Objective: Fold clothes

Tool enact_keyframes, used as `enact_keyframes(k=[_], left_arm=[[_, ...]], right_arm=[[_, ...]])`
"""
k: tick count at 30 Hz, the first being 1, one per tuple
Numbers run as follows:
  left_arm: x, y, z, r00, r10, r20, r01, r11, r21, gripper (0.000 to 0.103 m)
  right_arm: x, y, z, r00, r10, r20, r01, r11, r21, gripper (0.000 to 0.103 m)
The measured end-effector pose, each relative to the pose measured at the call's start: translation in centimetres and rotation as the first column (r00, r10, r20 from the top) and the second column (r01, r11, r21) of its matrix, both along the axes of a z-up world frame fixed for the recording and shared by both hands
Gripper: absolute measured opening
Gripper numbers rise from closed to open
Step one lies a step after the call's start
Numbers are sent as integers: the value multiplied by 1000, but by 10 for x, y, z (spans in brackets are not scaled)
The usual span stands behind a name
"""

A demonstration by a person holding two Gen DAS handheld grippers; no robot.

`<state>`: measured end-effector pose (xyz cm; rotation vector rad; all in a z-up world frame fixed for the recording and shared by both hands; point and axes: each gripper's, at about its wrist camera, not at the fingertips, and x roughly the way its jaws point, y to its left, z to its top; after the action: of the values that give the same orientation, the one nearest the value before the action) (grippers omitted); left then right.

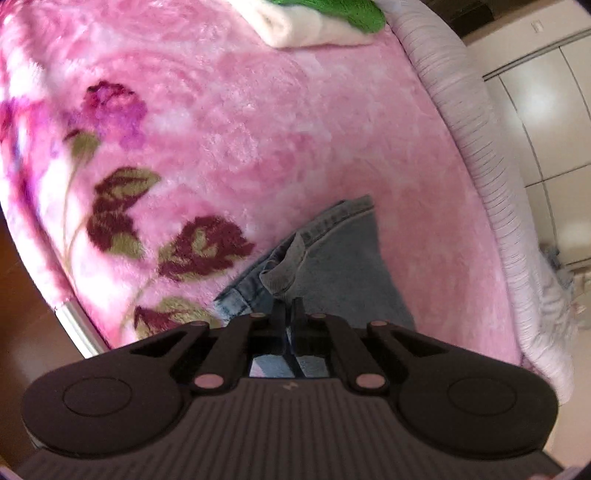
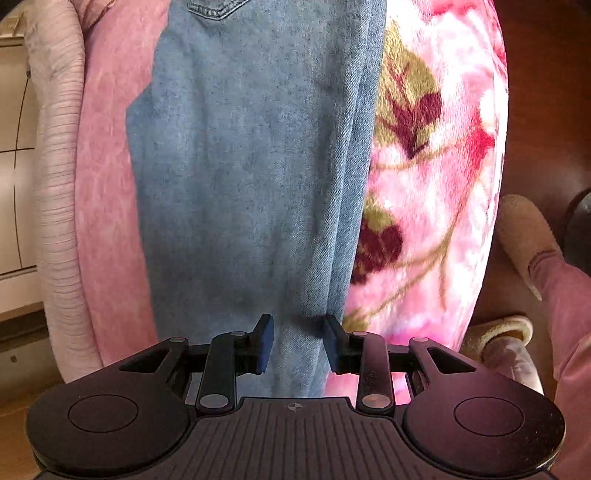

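A pair of light blue jeans (image 2: 251, 166) lies stretched along the pink floral blanket (image 2: 436, 177). In the left wrist view my left gripper (image 1: 290, 314) is shut on the jeans (image 1: 332, 266) near the waistband end, with a belt loop and seam bunched just ahead of the fingertips. In the right wrist view my right gripper (image 2: 298, 334) is open, its fingers (image 2: 264, 341) straddling the narrow leg end of the jeans. A back pocket shows at the far top.
The blanket (image 1: 258, 129) covers a bed with a pale ribbed edge (image 1: 476, 147). A folded white and green cloth (image 1: 317, 22) lies at the far end. Slippered feet (image 2: 524, 236) stand on the dark wooden floor at the right.
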<state>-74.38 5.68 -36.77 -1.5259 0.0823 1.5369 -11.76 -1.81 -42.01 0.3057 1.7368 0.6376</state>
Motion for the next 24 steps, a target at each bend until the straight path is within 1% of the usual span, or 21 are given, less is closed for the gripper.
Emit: enact_keyframes(k=[2, 4, 5, 7, 10, 12, 13, 14, 15, 17, 19, 22, 24], left_arm=[[3, 3, 3, 1000, -13, -18, 13, 1000, 16, 0], [3, 4, 7, 999, -37, -31, 37, 999, 30, 0], [3, 4, 9, 998, -49, -37, 50, 998, 37, 0], [5, 8, 6, 996, -67, -53, 69, 997, 26, 0], [6, 11, 2, 996, -67, -57, 67, 998, 10, 0], [6, 10, 0, 997, -63, -53, 63, 998, 6, 0], [6, 9, 3, 996, -69, -54, 70, 997, 16, 0], [6, 8, 5, 996, -75, -56, 76, 997, 27, 0], [5, 6, 8, 995, -82, -61, 85, 995, 46, 0], [8, -1, 18, 988, -115, -100, 124, 988, 94, 0], [11, -8, 18, 980, -143, -137, 155, 984, 82, 0], [11, -17, -2, 979, -146, -146, 152, 988, 31, 1], [12, -17, -11, 974, -156, -162, 161, 987, 20, 1]], right_arm=[[6, -3, 3, 1000, 22, 15, -22, 1000, -1, 32], [11, -7, 6, 999, 45, 30, -45, 999, -2, 25], [14, -8, 7, 998, 56, 37, -56, 998, -3, 25], [18, -9, 7, 997, 70, 32, -70, 998, -5, 25], [20, -12, 0, 999, 47, 10, -47, 999, -7, 25], [20, -12, 0, 998, 55, 23, -55, 998, -1, 24], [20, -13, 1, 997, 64, 33, -64, 998, 4, 12], [20, -14, 3, 996, 73, 42, -74, 997, 9, 4], [20, -14, 6, 995, 88, 55, -89, 996, 15, 4], [18, -13, 16, 988, 128, 87, -130, 991, 26, 2], [17, -11, 22, 981, 160, 112, -164, 986, 26, 1], [14, -6, 16, 975, 185, 121, -183, 983, -21, 1], [12, -6, 8, 973, 194, 126, -191, 981, -36, 0]])
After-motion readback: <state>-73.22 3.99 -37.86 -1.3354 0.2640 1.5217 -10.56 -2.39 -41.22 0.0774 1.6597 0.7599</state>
